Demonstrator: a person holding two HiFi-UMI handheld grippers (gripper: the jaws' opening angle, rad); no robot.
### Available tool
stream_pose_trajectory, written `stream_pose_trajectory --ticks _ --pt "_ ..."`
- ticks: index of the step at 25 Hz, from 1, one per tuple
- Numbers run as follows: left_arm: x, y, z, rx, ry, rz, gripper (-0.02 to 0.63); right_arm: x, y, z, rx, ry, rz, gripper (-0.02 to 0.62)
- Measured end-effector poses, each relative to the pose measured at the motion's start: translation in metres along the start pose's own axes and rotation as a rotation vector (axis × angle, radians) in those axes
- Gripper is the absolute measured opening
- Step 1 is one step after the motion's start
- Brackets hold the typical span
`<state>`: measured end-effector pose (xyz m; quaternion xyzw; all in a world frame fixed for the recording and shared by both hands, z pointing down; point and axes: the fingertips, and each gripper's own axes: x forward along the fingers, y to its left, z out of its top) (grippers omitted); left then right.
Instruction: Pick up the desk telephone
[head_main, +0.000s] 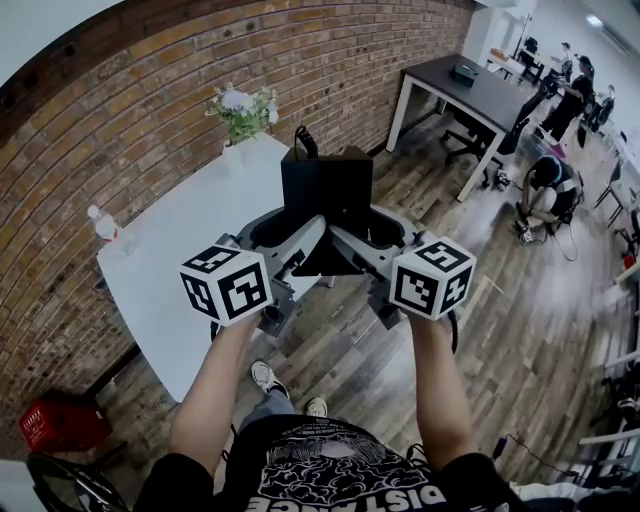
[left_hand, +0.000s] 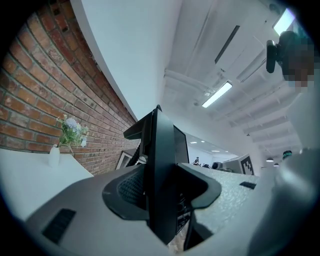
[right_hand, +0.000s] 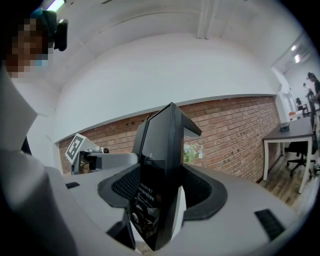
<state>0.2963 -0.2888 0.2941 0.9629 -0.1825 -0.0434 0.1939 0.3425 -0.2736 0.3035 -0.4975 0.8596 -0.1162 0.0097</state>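
The black desk telephone (head_main: 326, 188) hangs in the air in front of me, off the white table (head_main: 190, 240) and above the wooden floor. My left gripper (head_main: 292, 238) clamps its left side and my right gripper (head_main: 362, 238) its right side. In the left gripper view the telephone (left_hand: 161, 165) stands on edge between the two grey jaws, pressed by both pads. The right gripper view shows the telephone (right_hand: 159, 170) pinched the same way, keypad side down and to the left. The lower edge of the phone is hidden behind the jaws.
A vase of flowers (head_main: 243, 112) and a water bottle (head_main: 104, 227) stand on the white table along the brick wall. A red basket (head_main: 62, 425) sits on the floor at lower left. A dark desk (head_main: 480, 92), chairs and a crouching person (head_main: 546, 195) are at the back right.
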Motion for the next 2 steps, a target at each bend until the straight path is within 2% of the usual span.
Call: stream_pose_trajectory --ticks 2 --pt "-0.0003 0.0002 0.0003 -0.002 0.0 0.0 0.189 0.0005 0.0004 0.0008 -0.006 0.003 0.0 0.258"
